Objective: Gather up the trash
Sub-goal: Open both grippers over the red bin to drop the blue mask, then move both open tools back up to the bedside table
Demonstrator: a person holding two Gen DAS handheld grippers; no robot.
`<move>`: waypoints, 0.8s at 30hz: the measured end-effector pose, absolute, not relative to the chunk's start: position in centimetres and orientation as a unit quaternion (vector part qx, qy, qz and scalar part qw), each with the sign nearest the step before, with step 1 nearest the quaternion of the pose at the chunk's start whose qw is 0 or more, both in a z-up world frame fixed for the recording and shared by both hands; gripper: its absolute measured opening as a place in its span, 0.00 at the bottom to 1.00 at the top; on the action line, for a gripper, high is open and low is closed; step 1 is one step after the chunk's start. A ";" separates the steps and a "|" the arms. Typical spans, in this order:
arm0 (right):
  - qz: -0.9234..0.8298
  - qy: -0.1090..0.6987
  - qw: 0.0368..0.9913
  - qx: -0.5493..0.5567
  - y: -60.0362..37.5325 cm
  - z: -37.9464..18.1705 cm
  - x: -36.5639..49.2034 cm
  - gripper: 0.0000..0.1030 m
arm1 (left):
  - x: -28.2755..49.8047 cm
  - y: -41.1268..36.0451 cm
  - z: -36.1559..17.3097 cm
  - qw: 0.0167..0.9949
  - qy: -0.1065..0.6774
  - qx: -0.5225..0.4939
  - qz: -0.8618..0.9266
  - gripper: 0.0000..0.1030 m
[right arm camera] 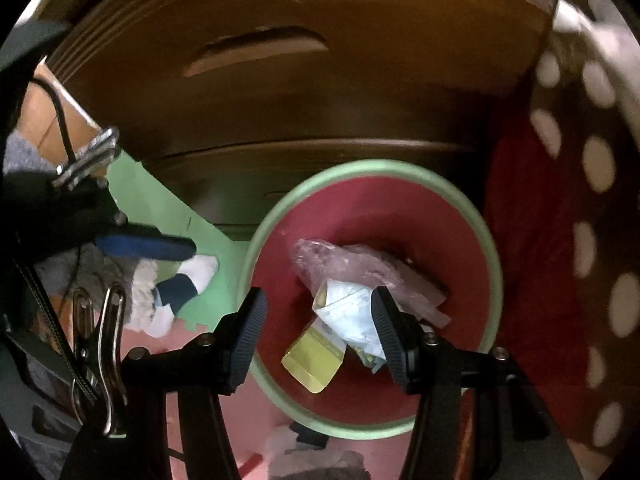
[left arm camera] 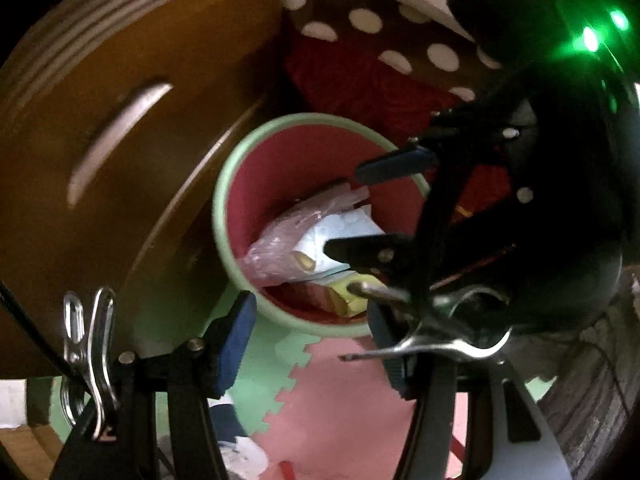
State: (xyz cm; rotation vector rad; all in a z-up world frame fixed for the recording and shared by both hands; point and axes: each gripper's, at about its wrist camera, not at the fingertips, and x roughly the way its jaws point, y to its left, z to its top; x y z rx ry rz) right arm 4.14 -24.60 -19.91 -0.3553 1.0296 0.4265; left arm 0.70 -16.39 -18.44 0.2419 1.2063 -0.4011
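Observation:
A round bin with a green rim and a red inside stands on the floor. In it lie a clear plastic wrap, a white crumpled paper and a yellow packet. My left gripper hangs open over the bin's near edge, nothing between its blue pads. My right gripper is open above the bin's mouth, with the trash lying well below its fingers. In the right wrist view, one blue finger of the left gripper shows at the left.
A brown wooden drawer front with a slot handle rises right behind the bin. Red cloth and brown polka-dot fabric crowd its right side. A green and pink foam mat covers the floor. A person's socked foot rests left of the bin.

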 end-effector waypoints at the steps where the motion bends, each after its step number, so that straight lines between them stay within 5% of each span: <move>1: 0.200 0.486 0.833 -0.171 -24.4 -19.8 3.9 0.54 | 0.4 -16.4 -18.2 0.799 0.561 0.116 -0.183 0.59; 10: 0.202 0.468 0.843 -0.170 -24.0 -16.9 1.4 0.54 | -1.4 -16.0 -13.9 0.824 0.531 0.119 -0.160 0.59; 24: 0.266 0.326 0.890 -0.177 -21.0 -3.7 -3.7 0.54 | -2.8 -10.8 -1.3 0.894 0.429 0.062 -0.111 0.59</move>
